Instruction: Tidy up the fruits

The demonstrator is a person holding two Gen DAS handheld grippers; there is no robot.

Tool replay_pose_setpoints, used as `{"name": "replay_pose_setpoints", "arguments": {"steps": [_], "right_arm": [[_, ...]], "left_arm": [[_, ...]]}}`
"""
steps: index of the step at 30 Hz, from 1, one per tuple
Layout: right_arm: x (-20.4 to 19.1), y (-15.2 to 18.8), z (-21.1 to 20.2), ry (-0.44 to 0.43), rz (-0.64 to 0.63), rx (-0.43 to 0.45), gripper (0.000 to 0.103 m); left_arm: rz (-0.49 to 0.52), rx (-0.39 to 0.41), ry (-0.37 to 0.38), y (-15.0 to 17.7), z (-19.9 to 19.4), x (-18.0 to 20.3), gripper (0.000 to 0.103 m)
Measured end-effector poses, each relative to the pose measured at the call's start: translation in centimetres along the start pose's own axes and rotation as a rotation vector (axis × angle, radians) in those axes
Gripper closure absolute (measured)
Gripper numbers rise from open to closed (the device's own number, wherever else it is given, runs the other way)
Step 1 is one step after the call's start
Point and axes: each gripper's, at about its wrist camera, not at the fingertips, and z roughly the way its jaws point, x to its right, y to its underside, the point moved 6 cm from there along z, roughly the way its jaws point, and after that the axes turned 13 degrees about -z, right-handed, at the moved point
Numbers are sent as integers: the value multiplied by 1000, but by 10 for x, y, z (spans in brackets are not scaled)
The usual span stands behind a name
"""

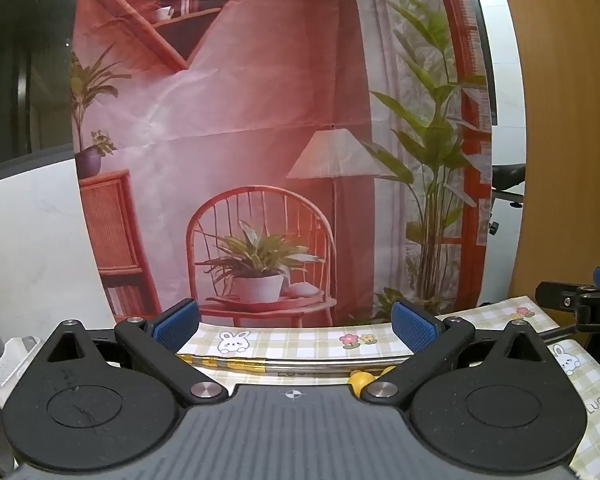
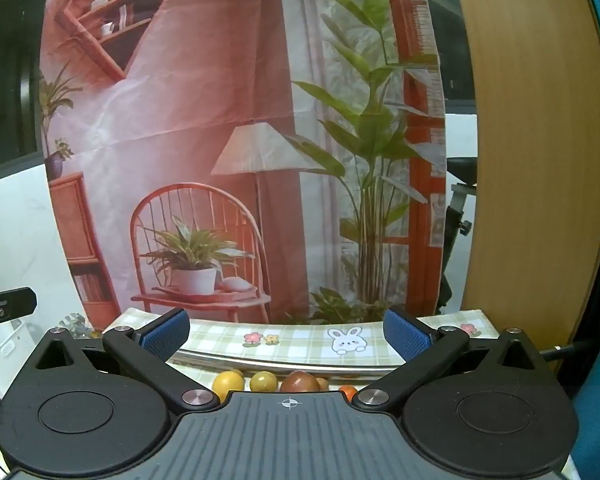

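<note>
Fruits (image 2: 264,381) low on checked cloth (image 2: 300,344), left gripper (image 1: 296,324) and right gripper (image 2: 286,330) fingers spread wide, empty

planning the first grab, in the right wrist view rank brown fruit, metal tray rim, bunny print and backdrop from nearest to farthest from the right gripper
1. brown fruit, just below the right gripper, centre
2. metal tray rim, behind the fruit
3. bunny print, on the cloth, right of centre
4. backdrop, hanging behind the table

Table covered with checked cloth (image 2: 300,346), green-and-white, printed with bunnies and flowers. On cloth: metal tray rim (image 2: 284,362), curved; small fruits (image 2: 263,381) in row just nearer – yellow, greenish, brown, orange – partly hidden
</note>
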Motion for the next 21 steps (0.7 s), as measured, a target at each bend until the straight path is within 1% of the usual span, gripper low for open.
{"name": "replay_pose_setpoints", "arguments": {"steps": [11,15,21], "right_arm": [[1,-2,0,-1,0,-1,0],[1,-1,0,-1,0,-1,0],[2,-1,0,-2,0,-1,0]], "left_arm": [[-2,13,-9,0,-4,1,0],[-19,3,1,0,-3,-1,0],[-32,0,-11,-1,-1,-3,0]]}}
